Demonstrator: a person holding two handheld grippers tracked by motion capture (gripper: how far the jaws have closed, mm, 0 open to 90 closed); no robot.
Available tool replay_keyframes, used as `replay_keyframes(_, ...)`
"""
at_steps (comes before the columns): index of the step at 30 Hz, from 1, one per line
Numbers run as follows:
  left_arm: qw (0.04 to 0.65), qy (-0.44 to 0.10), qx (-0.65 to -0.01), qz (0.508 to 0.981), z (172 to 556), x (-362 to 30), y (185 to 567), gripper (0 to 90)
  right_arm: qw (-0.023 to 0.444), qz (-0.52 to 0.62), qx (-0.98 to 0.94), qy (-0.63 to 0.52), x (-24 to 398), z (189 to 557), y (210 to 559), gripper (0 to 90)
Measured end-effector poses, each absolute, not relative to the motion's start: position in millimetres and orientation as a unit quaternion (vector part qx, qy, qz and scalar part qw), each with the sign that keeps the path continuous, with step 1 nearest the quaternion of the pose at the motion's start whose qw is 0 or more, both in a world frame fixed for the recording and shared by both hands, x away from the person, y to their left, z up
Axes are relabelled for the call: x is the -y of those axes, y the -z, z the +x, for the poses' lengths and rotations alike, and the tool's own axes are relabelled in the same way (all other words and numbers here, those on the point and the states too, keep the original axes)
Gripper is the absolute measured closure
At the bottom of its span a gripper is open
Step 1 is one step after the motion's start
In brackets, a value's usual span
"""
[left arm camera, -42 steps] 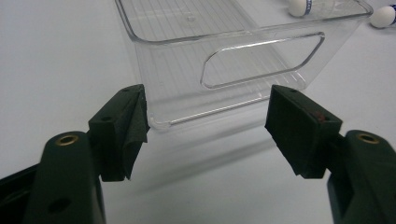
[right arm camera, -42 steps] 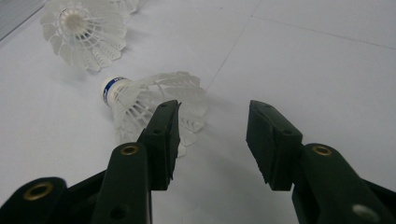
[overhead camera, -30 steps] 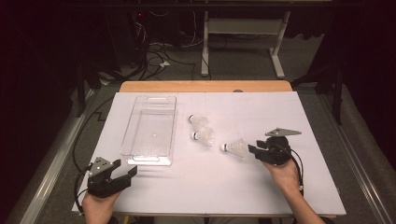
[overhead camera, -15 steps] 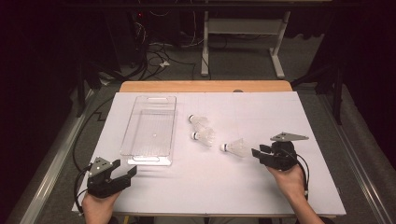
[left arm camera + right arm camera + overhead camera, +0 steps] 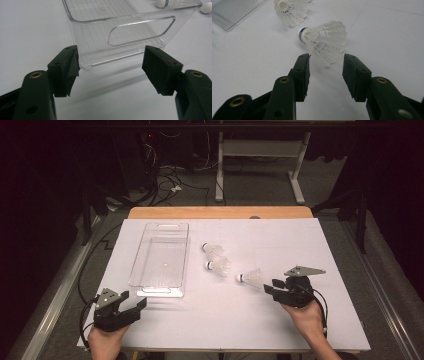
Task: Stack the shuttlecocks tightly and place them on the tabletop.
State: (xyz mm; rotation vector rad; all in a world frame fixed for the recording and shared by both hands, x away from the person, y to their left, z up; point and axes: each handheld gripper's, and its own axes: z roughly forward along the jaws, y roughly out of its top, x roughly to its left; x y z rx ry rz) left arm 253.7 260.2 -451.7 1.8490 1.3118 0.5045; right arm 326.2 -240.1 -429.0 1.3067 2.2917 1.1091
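Note:
Three white shuttlecocks lie on the white table. Two of them point(image 5: 213, 250) point(image 5: 220, 266) are near the middle, and the third shuttlecock point(image 5: 251, 278) point(image 5: 324, 41) is to their right, its cork with a blue band pointing left. My right gripper point(image 5: 270, 288) point(image 5: 325, 72) stands open just behind that third one's feather skirt. The skirt's rim reaches in between the jaw tips without being clamped. A clear plastic bin point(image 5: 160, 257) point(image 5: 125, 32) with nothing in it sits left of centre. My left gripper point(image 5: 134, 304) point(image 5: 111, 70) is open and faces the bin's near handle wall from a short distance.
A wooden strip point(image 5: 220, 212) borders the table's far edge. Beyond it are a dark floor with cables and a desk frame point(image 5: 260, 165). White cork tips point(image 5: 162, 3) show past the bin in the left gripper view.
My right gripper has slid slightly toward the near edge, and the right-hand shuttlecock has stayed where it was. The left gripper has not moved.

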Motion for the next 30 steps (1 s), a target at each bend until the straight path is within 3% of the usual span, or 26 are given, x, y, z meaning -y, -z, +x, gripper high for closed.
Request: replay_keyframes(30, 0.400, -0.197, -0.512, 0.734, 254.2, -258.4, 451.7, 30.8, 0.114, 0.453, -0.799, -0.379, 213.4, 347.0, 442.9, 70.2)
